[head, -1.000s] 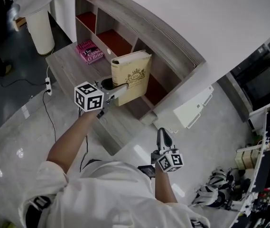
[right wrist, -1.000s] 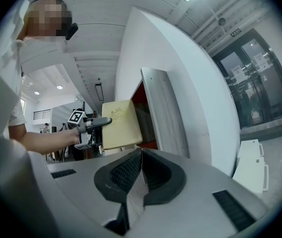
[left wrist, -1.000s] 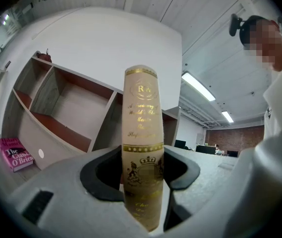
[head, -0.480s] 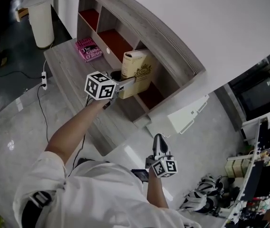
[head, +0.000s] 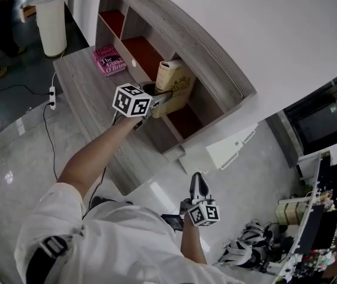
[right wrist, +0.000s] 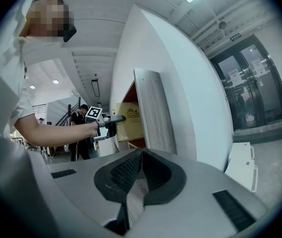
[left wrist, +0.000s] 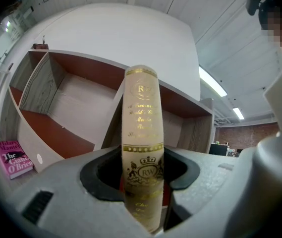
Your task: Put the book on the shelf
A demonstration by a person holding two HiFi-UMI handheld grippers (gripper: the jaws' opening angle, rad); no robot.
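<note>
I am gripping the book (left wrist: 141,108) upright in my left gripper (left wrist: 141,175), spine facing me, mid-frame at the shelf's (head: 215,70) open front. My right gripper (head: 198,182), jaws closed and empty, is hanging low, well apart.

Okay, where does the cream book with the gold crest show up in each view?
Head view: cream book upper centre, at the wooden shelf.
Left gripper view: dead centre, spine upright, clamped between the jaws.
Right gripper view: small, left of centre.
Shared landmark: the wooden shelf.
</note>
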